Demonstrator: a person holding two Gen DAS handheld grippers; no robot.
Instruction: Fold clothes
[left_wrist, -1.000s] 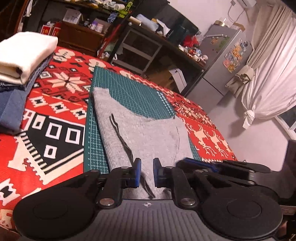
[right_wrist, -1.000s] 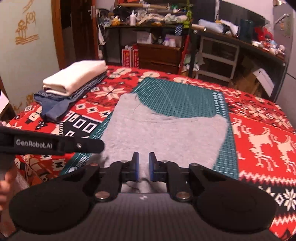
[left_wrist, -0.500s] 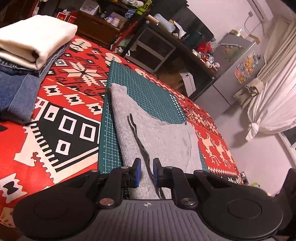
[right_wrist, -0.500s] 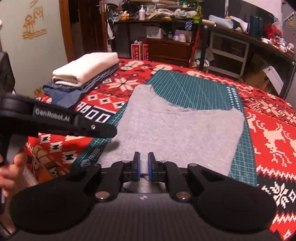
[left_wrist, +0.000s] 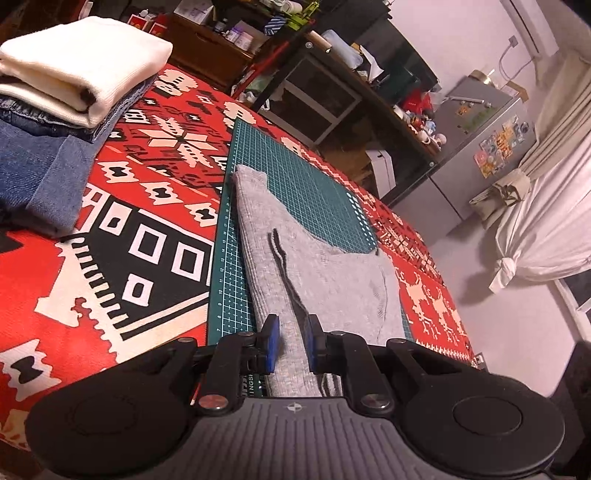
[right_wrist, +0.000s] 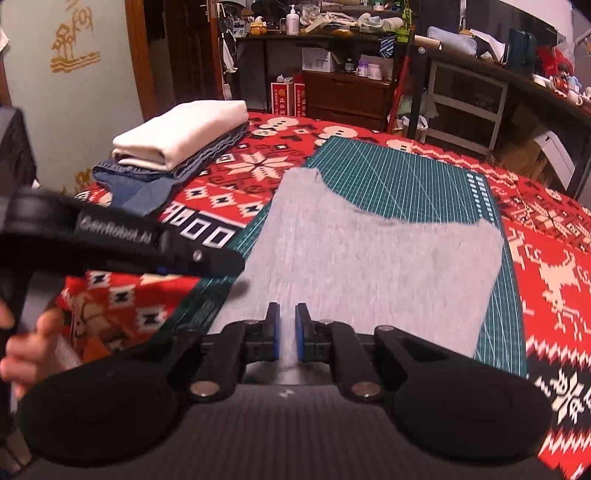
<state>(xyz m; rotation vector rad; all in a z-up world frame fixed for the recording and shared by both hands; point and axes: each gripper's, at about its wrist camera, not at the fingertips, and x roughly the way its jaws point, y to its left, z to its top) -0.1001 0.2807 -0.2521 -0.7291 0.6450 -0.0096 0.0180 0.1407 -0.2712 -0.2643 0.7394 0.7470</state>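
Left wrist view: a red, black and cream patterned cloth (left_wrist: 122, 236) covers the tabletop, with a green cutting mat (left_wrist: 295, 177) running up the middle of the frame. On the mat lies the grey garment (left_wrist: 332, 280), folded, its near edge reaching down to the left gripper (left_wrist: 291, 343). That gripper's blue pads stand a narrow gap apart, low over the fabric; whether they pinch any of it I cannot tell. Upper left, a cream folded garment (left_wrist: 81, 62) sits on folded jeans (left_wrist: 44, 158). Far right, a silver fridge (left_wrist: 480, 147) with stickers and a tied white curtain (left_wrist: 546, 221).

Right wrist view: the right gripper (right_wrist: 287, 330) sits at the garment's near edge, lower centre, pads almost together with grey cloth showing between them. At left, the left gripper's black body crosses the frame, lettered "GenRobot.AI", a hand (right_wrist: 33, 343) gripping below it. Cluttered shelves (right_wrist: 332, 55) fill the background.
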